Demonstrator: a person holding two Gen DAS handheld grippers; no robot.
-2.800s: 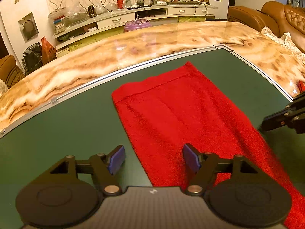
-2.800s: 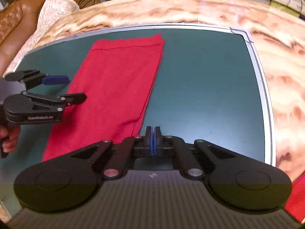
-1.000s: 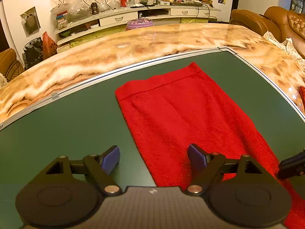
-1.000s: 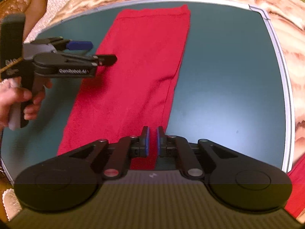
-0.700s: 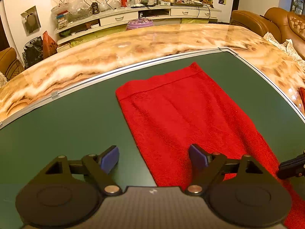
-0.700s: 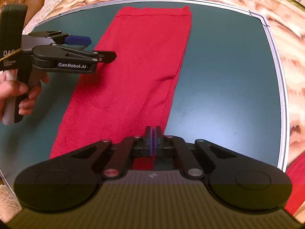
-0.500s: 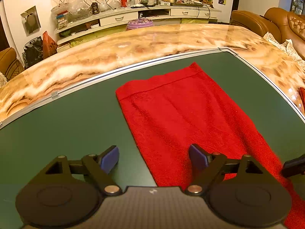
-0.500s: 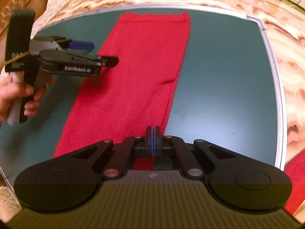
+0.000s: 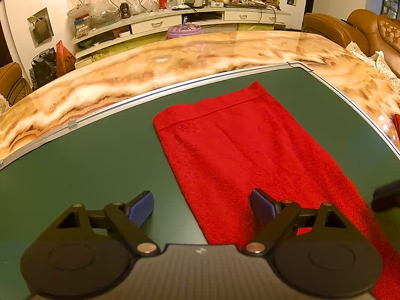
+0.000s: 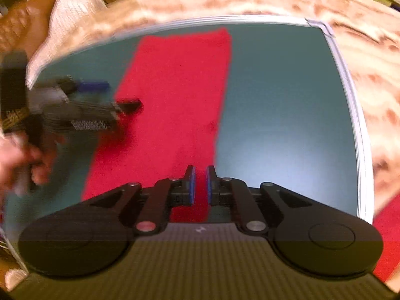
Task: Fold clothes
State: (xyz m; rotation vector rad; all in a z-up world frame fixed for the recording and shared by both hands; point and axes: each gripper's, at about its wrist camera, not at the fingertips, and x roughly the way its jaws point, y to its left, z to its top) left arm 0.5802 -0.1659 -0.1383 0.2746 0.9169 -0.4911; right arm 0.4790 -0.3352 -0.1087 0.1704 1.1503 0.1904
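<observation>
The red cloth [image 9: 250, 155] lay flat on the green mat [image 9: 75, 165], stretching away ahead of both grippers. The left gripper [image 9: 201, 206] was opening wide, the cloth's left edge running between its pads untouched. The right gripper [image 10: 200, 185] was opening slightly above the cloth's near right corner, nothing pinched. Only the right view, blurred, showed the hand [image 10: 17, 160] holding the left gripper; only the left view showed the shelves [image 9: 175, 18].

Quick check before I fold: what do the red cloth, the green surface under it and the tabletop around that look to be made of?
Red cloth: looks like terry, a fuzzy matte nap with a stitched hem band at the far end.
Green surface: a smooth, faintly sheened board or mat, edged by a silvery metal-looking frame; exact material unclear.
Tabletop: glossy, veined like polished marble or onyx, possibly imitation.
</observation>
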